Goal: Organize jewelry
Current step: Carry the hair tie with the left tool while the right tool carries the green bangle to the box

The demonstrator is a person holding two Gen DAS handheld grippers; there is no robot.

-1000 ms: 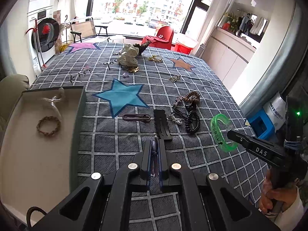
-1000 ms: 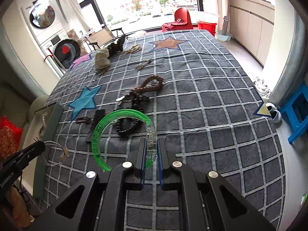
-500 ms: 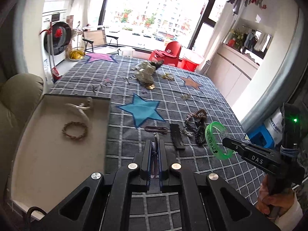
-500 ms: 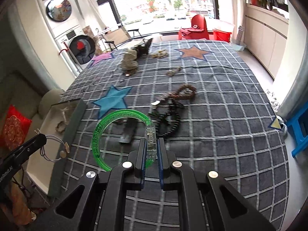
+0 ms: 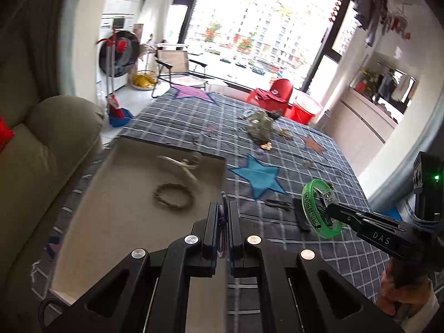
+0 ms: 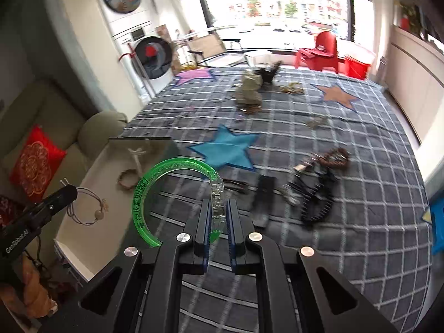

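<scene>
checkered rug (image 6: 319, 144) looked motion-blurred, its dark beads (image 6: 319, 202) indistinct. left gripper (image 5: 225, 211) pinched a thin cord bracelet (image 6: 88, 208) over the tray (image 5: 91, 222); right gripper (image 6: 219, 208) clamped the green bangle (image 6: 144, 191).

My right gripper (image 6: 217, 211) clamps green bangle (image 6: 155, 191), my left gripper (image 6: 66, 193) pinches cord bracelet (image 6: 88, 208) over tray (image 6: 80, 216) at bedspread's (image 6: 347, 194) left edge.

Large window (image 5: 249, 27), bright daylight, apartment blocks outside. Grey checked bedspread (image 6: 347, 222) with coloured stars; beige sofa (image 5: 41, 152) with red cushion (image 6: 33, 163) alongside. Washing machine (image 6: 151, 55), folding chair (image 5: 177, 63), red plastic chair (image 6: 322, 47), white cabinets (image 6: 416, 63).
</scene>
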